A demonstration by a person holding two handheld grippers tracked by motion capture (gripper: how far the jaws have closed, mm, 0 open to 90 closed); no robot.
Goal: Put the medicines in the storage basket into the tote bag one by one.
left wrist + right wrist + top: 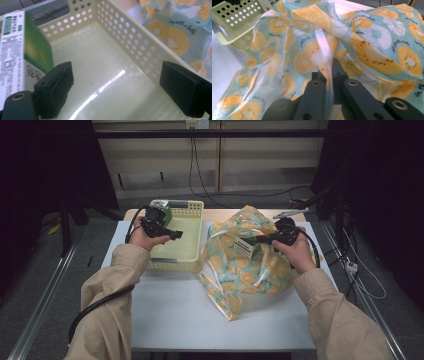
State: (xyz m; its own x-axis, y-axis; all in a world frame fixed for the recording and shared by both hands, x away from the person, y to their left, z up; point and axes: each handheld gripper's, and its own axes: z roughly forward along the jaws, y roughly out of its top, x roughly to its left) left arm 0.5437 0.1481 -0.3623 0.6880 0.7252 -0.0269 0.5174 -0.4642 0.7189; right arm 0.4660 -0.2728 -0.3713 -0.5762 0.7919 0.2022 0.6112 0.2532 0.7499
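Fruit-print plastic bag [245, 257] lies crumpled across the right half of the white table [175, 315], its mouth turned toward the pale yellow perforated basket [192, 210] that stands just beside it on the left. A white-and-green carton [246, 247] shows in the bag's opening, its long axis slanting toward the basket. Another green-and-white carton [17, 50] stands upright in the basket's far left corner.

The right gripper [272, 238] is pinched tight on a translucent strip of the bag's rim [324, 57], holding the mouth up. The left gripper [172, 234] hangs over the basket with its jaws spread wide and nothing between them, the basket's bare floor beneath.

The carton in the bag lies to the right of the left gripper, across the basket's right wall. Since the right one is busy with the bag, the free left one seems best placed to cross over and fetch it.
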